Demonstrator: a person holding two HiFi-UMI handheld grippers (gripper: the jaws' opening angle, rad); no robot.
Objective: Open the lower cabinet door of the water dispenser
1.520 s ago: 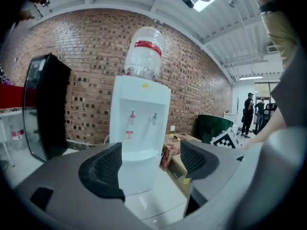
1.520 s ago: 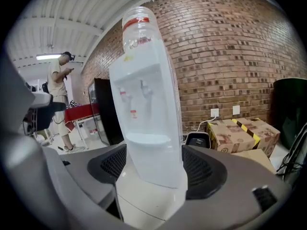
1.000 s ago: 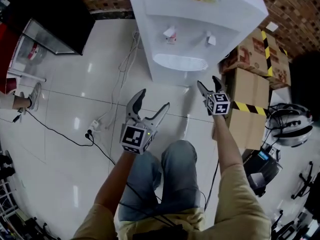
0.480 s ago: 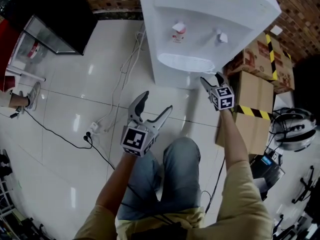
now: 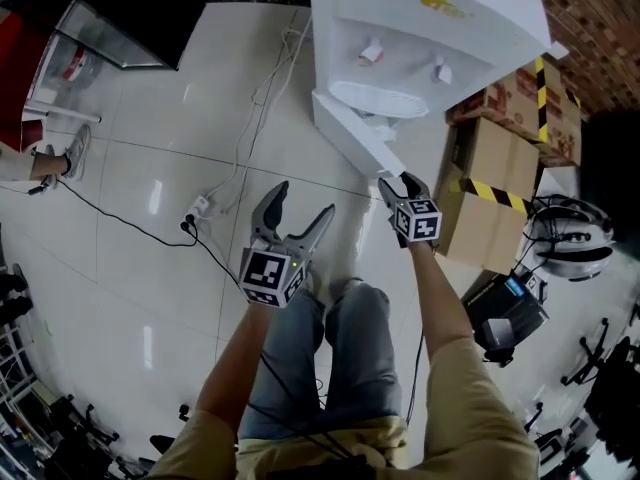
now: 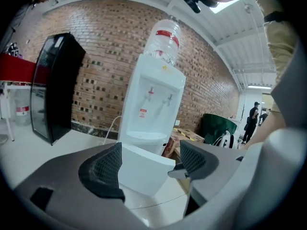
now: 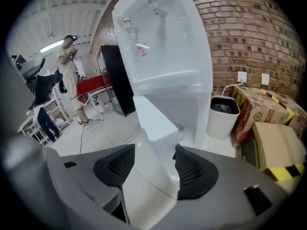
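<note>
Cabinet door (image 5: 352, 133) between closing jaws of right gripper (image 5: 397, 181), arm outstretched

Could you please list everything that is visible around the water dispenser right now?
water dispenser: one, white, by brick wall
bottle: one, clear, atop dispenser
cabinet door: one, white, swung open below
cardboard boxes: several, brown, right of dispenser
bin: one, white, between dispenser and boxes
power strip: one, white, floor left
left hand-held gripper: one, grey, open, empty
right hand-held gripper: one, grey, jaws closing, door's edge between them
</note>
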